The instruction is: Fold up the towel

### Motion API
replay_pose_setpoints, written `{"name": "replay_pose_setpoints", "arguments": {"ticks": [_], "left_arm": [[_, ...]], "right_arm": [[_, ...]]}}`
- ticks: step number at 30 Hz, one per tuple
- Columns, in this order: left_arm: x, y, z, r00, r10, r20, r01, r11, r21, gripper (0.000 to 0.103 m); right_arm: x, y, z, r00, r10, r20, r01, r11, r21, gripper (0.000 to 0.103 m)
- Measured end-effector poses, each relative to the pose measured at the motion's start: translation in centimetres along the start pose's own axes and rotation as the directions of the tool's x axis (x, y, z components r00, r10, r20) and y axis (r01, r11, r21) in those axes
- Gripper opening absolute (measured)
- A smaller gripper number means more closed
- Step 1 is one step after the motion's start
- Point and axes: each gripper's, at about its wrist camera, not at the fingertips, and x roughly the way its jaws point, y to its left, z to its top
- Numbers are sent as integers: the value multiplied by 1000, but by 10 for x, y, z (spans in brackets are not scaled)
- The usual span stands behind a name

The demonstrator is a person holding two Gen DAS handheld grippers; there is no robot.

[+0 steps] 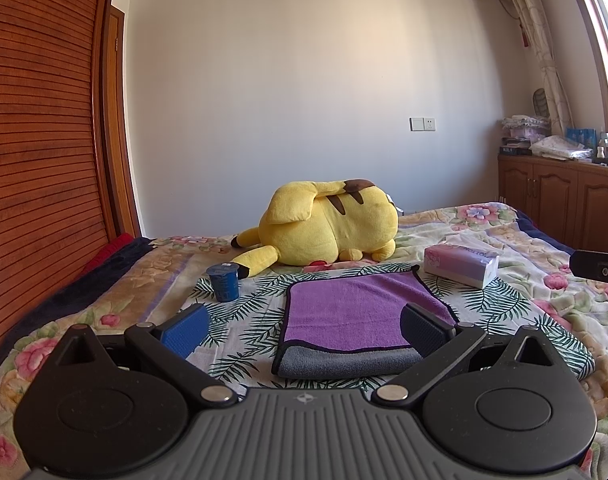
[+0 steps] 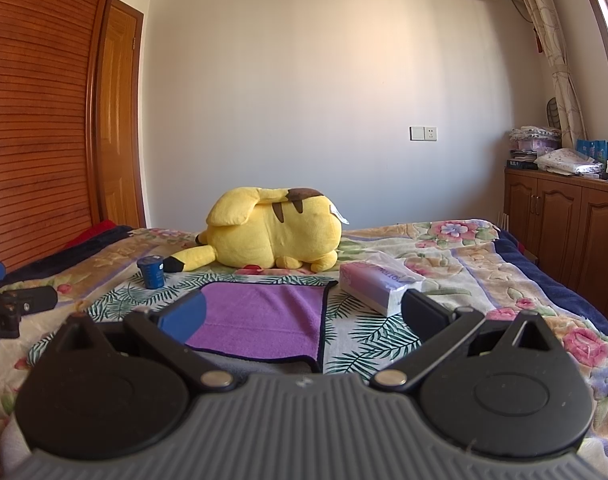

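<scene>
While both grippers hang low over the bed (image 1: 543, 240), neither touches cloth. Left gripper (image 1: 304, 322): fingers spread wide, nothing between them. Right gripper (image 2: 304, 312): likewise spread, empty.

Towel (image 1: 355, 308): purple face up, grey underside showing along the near edge, dark piping round the border. Lies flat on a leaf-print cloth (image 1: 248, 312) on top of the floral bedspread. Looks already doubled over once, judging from the grey layer peeking out beneath the purple at the near edge.

Key relation: the towel sits straight ahead of both tools and below them. From the left wrist view its near edge runs crosswise between the spread fingers, slightly right of centre. From the right wrist view the towel (image 2: 260, 316) lies left of centre, its near right corner just ahead of the tool. So each gripper seems nearest its own near corner. Long axis: cannot tell with the lens distortion.

Containers: small blue cup (image 1: 224, 282) standing upright beyond the towel's far left corner, lid on, contents hidden. Tissue pack (image 1: 461, 264) near the far right corner, a tissue poking out the top.

Yellow plush toy (image 1: 323, 224) lies well behind, clear of the work.
</scene>
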Motion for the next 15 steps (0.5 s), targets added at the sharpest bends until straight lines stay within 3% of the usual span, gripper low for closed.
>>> {"name": "replay_pose_setpoints", "arguments": {"ticks": [15], "left_arm": [[5,-4,-8,999,-9,-36,10,1000,18,87]], "right_arm": [[2,3,-1,1000,1,-10,-1,1000,-6,103]]}}
